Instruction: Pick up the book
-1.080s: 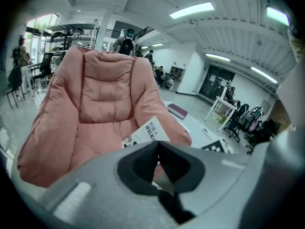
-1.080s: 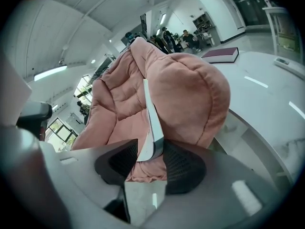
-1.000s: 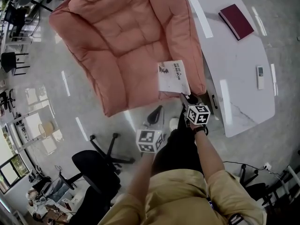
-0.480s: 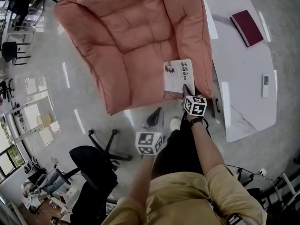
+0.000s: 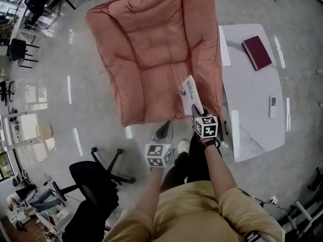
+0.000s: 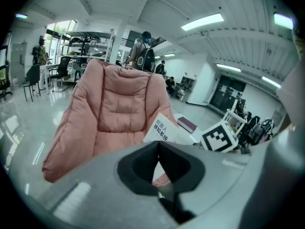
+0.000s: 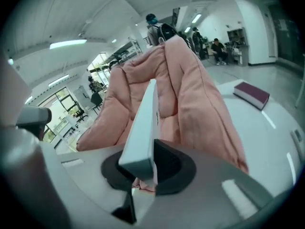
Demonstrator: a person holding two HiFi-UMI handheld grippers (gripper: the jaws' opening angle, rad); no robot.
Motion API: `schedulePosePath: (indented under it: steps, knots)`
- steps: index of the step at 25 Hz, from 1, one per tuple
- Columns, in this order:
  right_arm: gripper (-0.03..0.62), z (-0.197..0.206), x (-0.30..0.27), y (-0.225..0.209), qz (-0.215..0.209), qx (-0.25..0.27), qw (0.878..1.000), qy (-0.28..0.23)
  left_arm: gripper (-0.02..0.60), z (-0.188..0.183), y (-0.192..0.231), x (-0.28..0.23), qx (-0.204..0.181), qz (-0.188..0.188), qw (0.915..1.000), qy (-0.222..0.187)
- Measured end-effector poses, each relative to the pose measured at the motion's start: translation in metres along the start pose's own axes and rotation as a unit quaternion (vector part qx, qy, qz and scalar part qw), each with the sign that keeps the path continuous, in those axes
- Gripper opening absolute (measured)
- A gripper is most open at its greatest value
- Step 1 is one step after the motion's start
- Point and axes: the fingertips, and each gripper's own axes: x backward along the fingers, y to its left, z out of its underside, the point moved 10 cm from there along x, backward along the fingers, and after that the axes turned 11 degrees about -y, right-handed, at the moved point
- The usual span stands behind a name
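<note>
**A:** Where do we have the white book point(image 5: 190, 91)?

**B:** From the head view, we see it tilted over the 5 o'clock corner of the pink cushion point(image 5: 151, 49). The right gripper point(image 7: 143, 170) has its near end.

**A:** And that claw?

**B:** The right gripper view settles it for us. The jaws are closing with the book between them and a dark pad against each face. The book stands edge-on, running out toward 12 o'clock.

**A:** What do we lose there?

**B:** The cover, since we get only a slim, pale edge. The head view gives us the white face, with a few dark lines of print and a small dark figure at one corner. The left gripper view shows the cover too, at 12 o'clock just above its jaws, with dark characters on it. In that view the right gripper's marker cube point(image 6: 219, 137) sits at 3 o'clock of the book.

**A:** And the left gripper point(image 6: 158, 147)?

**B:** In its own view we see the jaw tips together with nothing between them. In the head view it hangs at 8 o'clock of the right one, over the floor.

**A:** Does the book touch the cushion?

**B:** We can't be sure. From above its far edge overlaps the pink fabric, but it may only be in front of it.

**A:** What does only the head view lay out?

**B:** It shows the white table point(image 5: 252, 120) at 3 o'clock of the cushion. A maroon book point(image 5: 256, 52) lies near the table's far end, with a remote point(image 5: 273, 101) at 5 o'clock of it. Both are well apart from the white book.
</note>
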Motion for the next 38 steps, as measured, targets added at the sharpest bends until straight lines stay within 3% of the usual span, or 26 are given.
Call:
schedulePosePath:
  steps: [4, 10, 17, 22, 30, 38]
  knots:
    - [0.048, -0.05, 0.05, 0.034, -0.01, 0.057, 0.998, -0.031, 0.002, -0.025, -0.014, 0.024, 0.007, 0.004, 0.9996, -0.028]
    - [0.048, -0.118, 0.149, 0.079, 0.01, 0.083, 0.991, -0.107, 0.002, -0.08, -0.04, 0.063, 0.006, 0.012, 0.9959, -0.09]
    - [0.048, -0.195, 0.251, 0.122, 0.021, 0.088, 0.967, -0.236, 0.002, -0.157, -0.061, 0.106, -0.03, 0.032, 0.9826, -0.181]
    - [0.048, -0.236, 0.302, 0.152, 0.036, 0.115, 0.947, -0.297, 0.002, -0.203, -0.084, 0.139, -0.054, 0.044, 0.97, -0.233]
    - [0.048, -0.261, 0.351, 0.186, 0.041, 0.156, 0.917, -0.365, 0.002, -0.254, -0.111, 0.192, -0.102, 0.049, 0.9449, -0.307]
    - [0.048, -0.252, 0.371, 0.205, 0.035, 0.163, 0.914, -0.371, 0.002, -0.252, -0.124, 0.218, -0.113, 0.059, 0.9403, -0.316]
